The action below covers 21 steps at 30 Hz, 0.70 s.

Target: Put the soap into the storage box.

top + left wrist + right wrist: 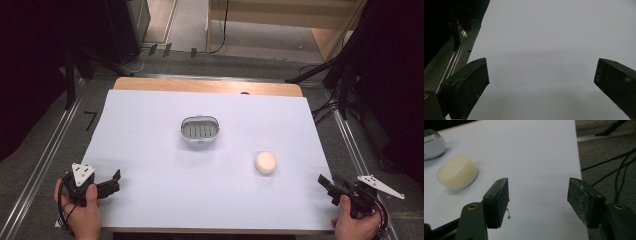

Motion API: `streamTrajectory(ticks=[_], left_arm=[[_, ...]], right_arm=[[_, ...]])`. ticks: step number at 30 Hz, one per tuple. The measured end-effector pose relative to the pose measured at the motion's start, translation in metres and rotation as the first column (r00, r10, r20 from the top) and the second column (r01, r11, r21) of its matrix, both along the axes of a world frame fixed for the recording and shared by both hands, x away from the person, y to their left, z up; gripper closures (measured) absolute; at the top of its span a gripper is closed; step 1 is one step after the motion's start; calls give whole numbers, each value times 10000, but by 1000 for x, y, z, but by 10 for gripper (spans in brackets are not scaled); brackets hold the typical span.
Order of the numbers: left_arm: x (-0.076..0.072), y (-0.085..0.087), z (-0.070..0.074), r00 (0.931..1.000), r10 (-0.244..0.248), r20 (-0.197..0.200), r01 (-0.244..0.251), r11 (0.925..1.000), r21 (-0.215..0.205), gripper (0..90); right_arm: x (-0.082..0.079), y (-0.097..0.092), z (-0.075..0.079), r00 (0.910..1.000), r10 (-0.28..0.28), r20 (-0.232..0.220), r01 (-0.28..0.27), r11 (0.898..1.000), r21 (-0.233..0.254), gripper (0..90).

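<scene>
Cream soap bar (pixel 265 163) sits just ahead-left of the right gripper (pixel 326 184), jaws apart; left gripper (pixel 118 179) well away, jaws apart too.

The table (pixel 150 84) shows a pale wood edge under a smooth, matt white paper sheet (pixel 150 150). The soap (pixel 265 163) looks waxy and cream-coloured, with a dull, even surface. The dish (pixel 200 128) is glossy white plastic with a grey slotted insert. The right gripper's fingers (pixel 584 200) carry matt black, scuffed and dusty pads, with brass-coloured rivets.
</scene>
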<state>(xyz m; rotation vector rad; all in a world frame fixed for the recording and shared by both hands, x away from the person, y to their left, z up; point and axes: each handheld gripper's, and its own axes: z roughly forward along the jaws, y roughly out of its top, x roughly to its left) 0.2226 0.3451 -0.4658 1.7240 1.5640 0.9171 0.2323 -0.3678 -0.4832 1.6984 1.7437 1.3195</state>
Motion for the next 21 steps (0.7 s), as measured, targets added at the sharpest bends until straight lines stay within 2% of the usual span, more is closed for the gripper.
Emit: streamTrajectory(ticks=[3, 5, 6, 8, 11, 12, 13, 14, 16, 17, 19, 21], left_arm=[[0, 0, 0, 10000, 46, -26, -46, 10000, 14, 1], [1, -1, 0, 10000, 40, -53, -39, 9999, 145, 1], [1, -1, 0, 10000, 40, -53, -39, 9999, 145, 1], [1, -4, -1, 9999, 41, -131, -36, 9993, 385, 1], [1, -5, -1, 9999, -23, -130, 30, 9987, 517, 1], [1, -5, -1, 9999, -64, -78, 68, 9987, 497, 1], [1, -5, -1, 9999, -64, -78, 68, 9987, 497, 1], [1, -4, -1, 10000, -81, -31, 82, 9993, 372, 1], [0, -3, -1, 9999, -131, -36, 132, 9995, 279, 1], [0, -3, 0, 9999, -132, -21, 133, 9996, 236, 1], [1, -3, -1, 9999, -126, -77, 128, 9996, 262, 1], [1, -3, -1, 9999, -139, -80, 141, 9995, 271, 1]], right_arm=[[1, 3, 2, 9994, 254, -235, -256, 9996, -103, 370], [5, 10, 1, 9962, 424, -758, -473, 9968, -637, 281], [5, 10, 1, 9962, 424, -758, -473, 9968, -637, 281], [8, 16, 3, 9911, 798, -1061, -868, 9942, -635, 242], [9, 20, 5, 9870, 1121, -1152, -1187, 9915, -528, 253], [10, 24, 10, 9852, 1212, -1212, -1308, 9886, -747, 262], [10, 24, 10, 9852, 1212, -1212, -1308, 9886, -747, 262], [12, 29, 17, 9850, 1095, -1330, -1233, 9873, -1004, 267], [12, 30, 19, 9839, 1154, -1363, -1285, 9874, -923, 259], [14, 32, 23, 9801, 1396, -1415, -1517, 9853, -788, 240], [16, 39, 27, 9749, 1483, -1658, -1680, 9795, -1114, 240], [17, 43, 29, 9707, 1610, -1785, -1886, 9705, -1502, 300]])
